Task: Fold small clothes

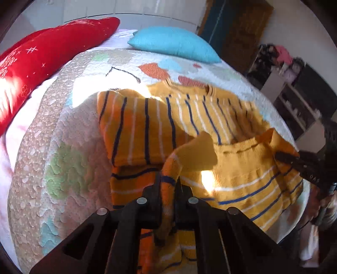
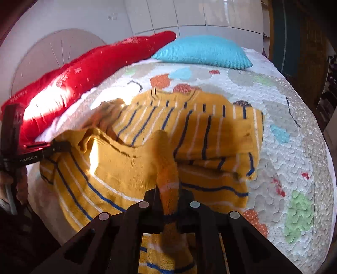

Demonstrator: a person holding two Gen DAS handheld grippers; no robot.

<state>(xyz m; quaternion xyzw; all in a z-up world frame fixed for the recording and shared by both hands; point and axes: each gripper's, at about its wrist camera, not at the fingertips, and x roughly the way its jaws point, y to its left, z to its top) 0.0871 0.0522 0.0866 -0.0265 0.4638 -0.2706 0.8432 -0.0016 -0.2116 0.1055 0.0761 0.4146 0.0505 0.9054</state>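
While both grippers, left (image 1: 168, 189) and right (image 2: 168, 189), pinch sweater (image 1: 189, 126) hem: fold underway; next, carry hem toward collar.

A home bedroom: a bed (image 2: 299, 147) under a patchwork quilt (image 1: 73, 147), a red pillow (image 1: 42, 61), a turquoise cushion (image 2: 202, 52), white wardrobe doors (image 2: 189, 14), and cluttered shelving (image 1: 294, 99).

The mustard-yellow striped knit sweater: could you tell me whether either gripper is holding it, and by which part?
Both hold the mustard-yellow striped knit sweater. The left gripper and right gripper each pinch a bunched fold of its lower edge, lifted towards the collar.
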